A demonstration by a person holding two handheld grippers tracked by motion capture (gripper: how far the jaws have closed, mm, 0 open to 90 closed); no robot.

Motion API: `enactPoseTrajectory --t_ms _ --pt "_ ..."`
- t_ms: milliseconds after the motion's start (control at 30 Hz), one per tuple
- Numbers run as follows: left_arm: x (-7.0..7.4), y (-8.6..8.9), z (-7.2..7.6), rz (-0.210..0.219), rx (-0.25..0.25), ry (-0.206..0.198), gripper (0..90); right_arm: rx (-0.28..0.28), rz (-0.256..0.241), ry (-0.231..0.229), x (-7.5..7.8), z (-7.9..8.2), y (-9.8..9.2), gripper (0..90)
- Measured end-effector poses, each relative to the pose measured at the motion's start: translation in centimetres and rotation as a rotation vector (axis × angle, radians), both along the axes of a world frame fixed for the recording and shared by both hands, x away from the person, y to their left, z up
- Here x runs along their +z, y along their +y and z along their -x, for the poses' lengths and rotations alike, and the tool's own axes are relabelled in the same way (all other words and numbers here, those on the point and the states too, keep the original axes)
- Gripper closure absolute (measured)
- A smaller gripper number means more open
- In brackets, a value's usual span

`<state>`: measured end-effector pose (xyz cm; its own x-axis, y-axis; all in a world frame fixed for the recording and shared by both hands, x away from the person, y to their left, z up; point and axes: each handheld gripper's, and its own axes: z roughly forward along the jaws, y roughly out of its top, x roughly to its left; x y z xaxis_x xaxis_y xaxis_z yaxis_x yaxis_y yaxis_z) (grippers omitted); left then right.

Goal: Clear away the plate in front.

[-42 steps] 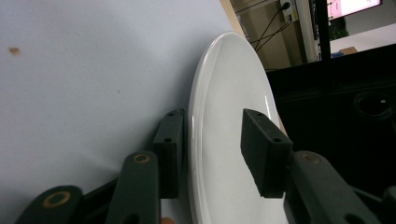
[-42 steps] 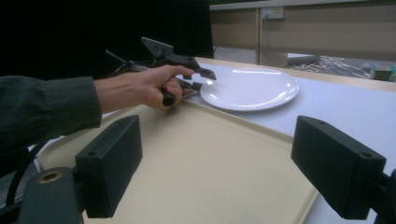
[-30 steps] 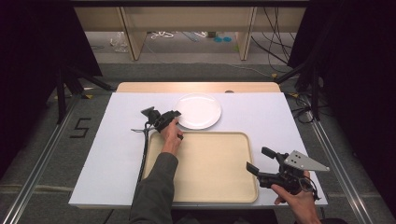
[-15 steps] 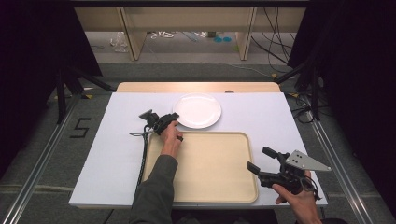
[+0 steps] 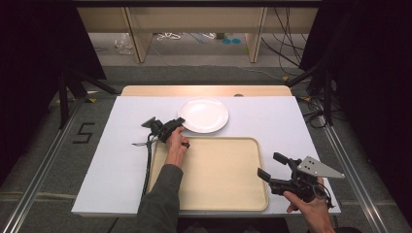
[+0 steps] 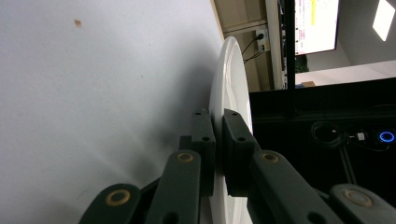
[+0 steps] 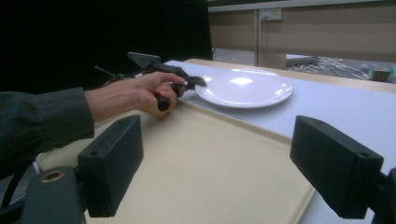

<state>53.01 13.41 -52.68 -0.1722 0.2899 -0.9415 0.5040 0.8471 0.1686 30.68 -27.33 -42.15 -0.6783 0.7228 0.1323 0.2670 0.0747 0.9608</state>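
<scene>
White table (image 5: 111, 160) bears a beige tray (image 5: 218, 174); left tool (image 5: 179, 121) pinches the plate (image 5: 206, 112) rim, right tool (image 5: 272, 167) gapes.

Plate (image 6: 229, 79) rim hidden between left gripper (image 6: 218, 140) jaws, lower part cut off at bottom edge. Right gripper (image 7: 233, 163) jaw cut off at right edge.
</scene>
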Motion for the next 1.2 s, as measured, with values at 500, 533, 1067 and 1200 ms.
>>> enactPoseTrajectory --t_ms 500,533,1067,1200 --pt "1.7 1.0 4.3 0.042 0.022 -0.105 84.9 0.0 -0.011 0.01 0.0 0.1 0.1 18.3" --pt "1.7 1.1 4.6 0.015 0.022 -0.108 84.9 0.002 -0.003 0.018 0.0 0.1 0.0 18.3" --pt "2.3 0.2 10.3 0.123 0.006 -0.108 84.9 0.001 -0.016 -0.001 -0.1 -0.1 0.0 18.3" --pt "2.4 0.1 11.8 0.128 -0.007 -0.113 85.0 0.001 -0.023 0.011 -0.1 0.0 0.1 18.3"
